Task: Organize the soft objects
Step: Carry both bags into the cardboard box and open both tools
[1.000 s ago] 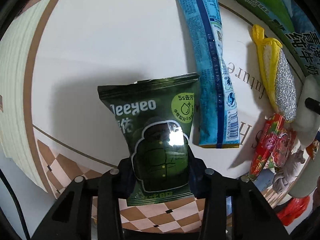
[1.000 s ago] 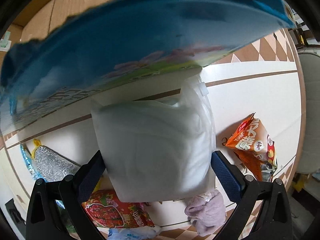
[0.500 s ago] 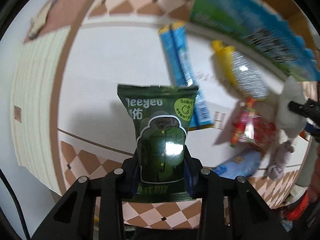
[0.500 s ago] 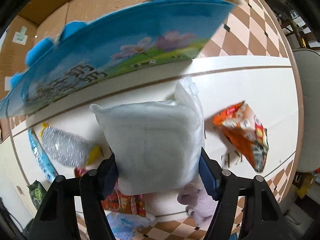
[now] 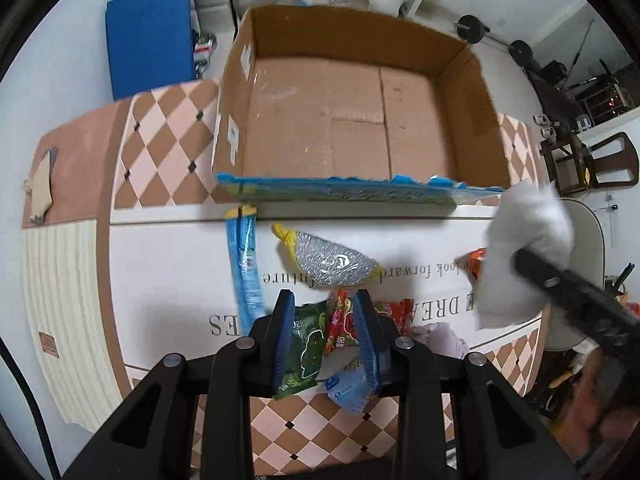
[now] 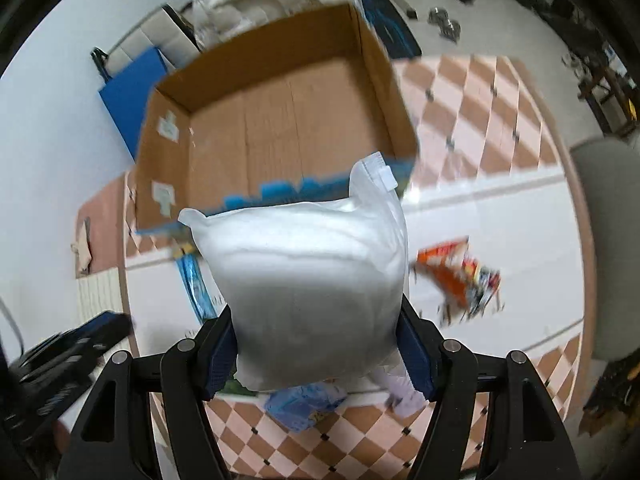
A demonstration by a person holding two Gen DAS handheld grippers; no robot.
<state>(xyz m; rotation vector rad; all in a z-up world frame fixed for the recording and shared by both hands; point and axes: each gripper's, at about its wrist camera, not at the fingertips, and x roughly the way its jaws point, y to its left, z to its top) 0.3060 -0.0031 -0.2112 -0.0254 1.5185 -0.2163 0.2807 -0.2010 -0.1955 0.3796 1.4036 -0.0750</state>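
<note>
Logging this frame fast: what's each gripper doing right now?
Left gripper: shut on the green packet.
Right gripper: shut on the white pouch.

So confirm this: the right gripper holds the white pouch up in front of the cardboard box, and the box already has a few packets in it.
One thing is wrong: the cardboard box is empty, as the left wrist view shows, only bare cardboard floor. The rest stands: the right gripper holds the white pouch up in front of the box.
</note>
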